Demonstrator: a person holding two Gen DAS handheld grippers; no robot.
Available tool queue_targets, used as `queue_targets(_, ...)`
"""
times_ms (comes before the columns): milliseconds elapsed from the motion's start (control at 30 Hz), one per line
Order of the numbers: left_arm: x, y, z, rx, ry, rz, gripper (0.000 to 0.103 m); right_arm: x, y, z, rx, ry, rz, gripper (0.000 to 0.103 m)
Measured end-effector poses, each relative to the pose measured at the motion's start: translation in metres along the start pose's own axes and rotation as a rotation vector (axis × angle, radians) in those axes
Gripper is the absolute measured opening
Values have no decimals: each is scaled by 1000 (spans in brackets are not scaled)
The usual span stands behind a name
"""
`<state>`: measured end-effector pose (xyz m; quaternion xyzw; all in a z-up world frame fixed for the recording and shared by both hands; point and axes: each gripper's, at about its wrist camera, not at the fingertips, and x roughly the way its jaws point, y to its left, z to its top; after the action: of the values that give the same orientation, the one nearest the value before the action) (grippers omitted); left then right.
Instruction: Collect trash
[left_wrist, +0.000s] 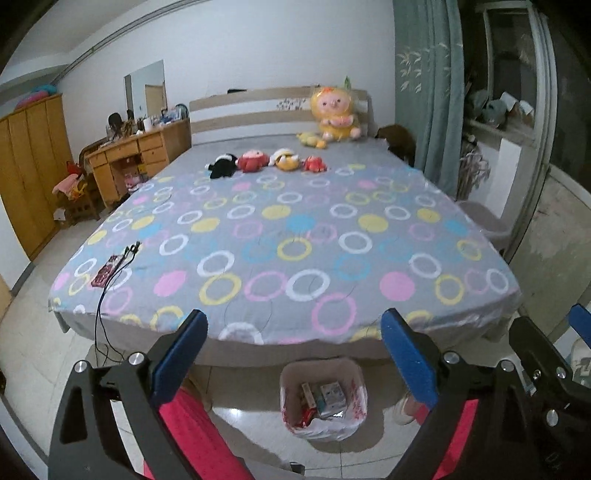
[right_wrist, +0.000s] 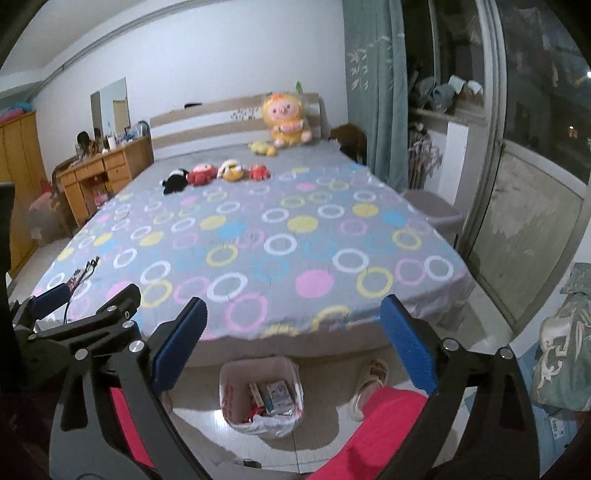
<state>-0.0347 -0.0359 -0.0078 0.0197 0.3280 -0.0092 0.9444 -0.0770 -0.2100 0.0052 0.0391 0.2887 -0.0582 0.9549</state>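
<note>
A small square trash bin (left_wrist: 323, 402) lined with a white plastic bag printed in red is standing on the tiled floor at the foot of the bed (left_wrist: 288, 240), holding small cartons and crumpled wrappers inside. The left gripper (left_wrist: 291, 354) is hovering above it with its blue-padded fingers spread wide apart and gripping nothing. The right gripper (right_wrist: 291, 350), just beside the left, is likewise gaping wide and carrying nothing.
</note>
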Motion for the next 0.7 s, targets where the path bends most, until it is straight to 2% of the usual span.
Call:
queue_targets(300, -15, 1, 1, 5, -15, -5, 93, -14, -4, 2, 4, -19, 0, 93)
queue_targets(700, -17, 4, -1, 2, -18, 15, 94, -21, -3, -1, -3, -25, -13, 93)
